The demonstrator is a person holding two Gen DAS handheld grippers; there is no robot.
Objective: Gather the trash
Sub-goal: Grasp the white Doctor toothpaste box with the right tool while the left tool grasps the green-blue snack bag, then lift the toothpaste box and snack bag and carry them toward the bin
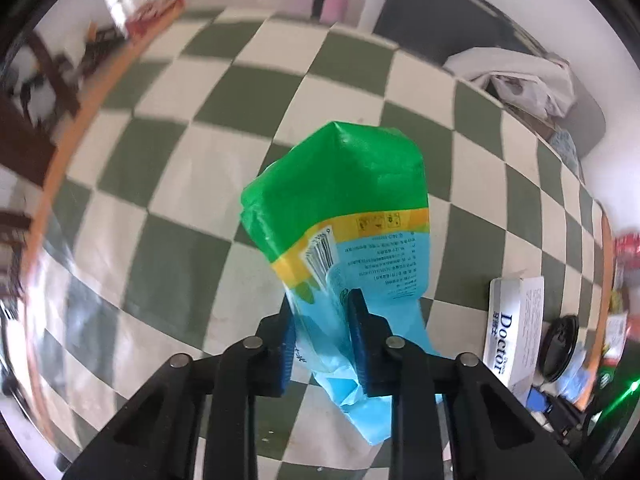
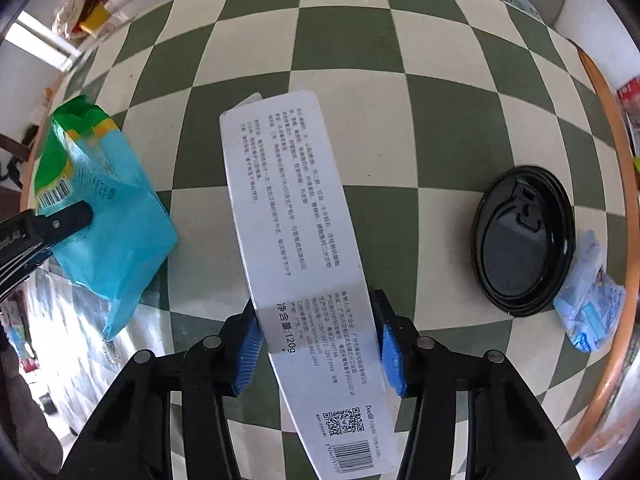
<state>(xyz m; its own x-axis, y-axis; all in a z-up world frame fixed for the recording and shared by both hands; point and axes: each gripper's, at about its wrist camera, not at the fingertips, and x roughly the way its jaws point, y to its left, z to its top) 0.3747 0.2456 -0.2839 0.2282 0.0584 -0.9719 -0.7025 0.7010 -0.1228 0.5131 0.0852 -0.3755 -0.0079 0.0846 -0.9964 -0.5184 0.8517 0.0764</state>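
Left wrist view: the left gripper (image 1: 322, 332) is clenched on a plastic wrapper (image 1: 340, 216), green at the far end, with a yellow band and light blue at the pinched end. The wrapper is held above the green-and-cream checked table (image 1: 192, 92). Its printing runs upside down here: a barcode sits on the yellow band beside small symbols, and the lines of small Chinese text on the blue part are too fine to read. At the right of this view lies a white box (image 1: 514, 332) with "Doctor" in dark blue letters on its side.

In the right wrist view, the right gripper (image 2: 318, 344) has its blue pads (image 2: 249, 350) on both long sides of that white box (image 2: 296, 240), grasping it near one end. The box face carries blocks of grey Chinese print, "120g" in larger type, a QR code with "Doctor" beside it, and a barcode at the near end. The left gripper (image 2: 60, 222) and wrapper (image 2: 108, 216) show at the left. To the right, a black cup lid (image 2: 524, 240) lies flat on the table (image 2: 420, 128), and a crumpled pale blue packet (image 2: 590, 300) touches its right edge, near the table's wooden rim.
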